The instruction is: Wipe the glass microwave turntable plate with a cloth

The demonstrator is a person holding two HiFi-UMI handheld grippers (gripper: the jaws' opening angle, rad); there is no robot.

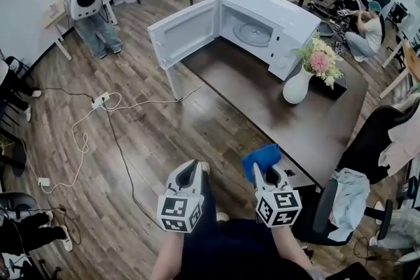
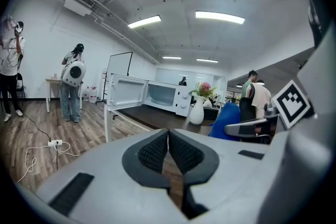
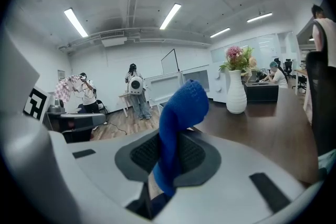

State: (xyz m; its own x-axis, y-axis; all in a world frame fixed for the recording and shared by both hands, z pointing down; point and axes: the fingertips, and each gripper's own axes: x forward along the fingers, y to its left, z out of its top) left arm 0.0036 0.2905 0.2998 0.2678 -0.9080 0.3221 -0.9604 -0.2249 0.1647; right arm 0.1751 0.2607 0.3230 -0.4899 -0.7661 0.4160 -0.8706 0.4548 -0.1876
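Observation:
The white microwave [image 1: 275, 20] stands at the far end of the dark table [image 1: 275, 108] with its door [image 1: 184, 33] swung open. The glass turntable plate [image 1: 252, 34] lies inside it. My right gripper [image 1: 261, 170] is shut on a blue cloth [image 1: 261, 157], which stands up between its jaws [image 3: 181, 113]. My left gripper [image 1: 190, 172] is shut with nothing in it [image 2: 168, 147]. Both grippers hang near the table's near end, far from the microwave [image 2: 165, 96].
A white vase of flowers [image 1: 305, 75] stands on the table beside the microwave. A dark office chair [image 1: 367, 167] draped with clothing is at the right. Cables and a power strip [image 1: 102, 100] lie on the wooden floor at left. Several people stand or sit around the room.

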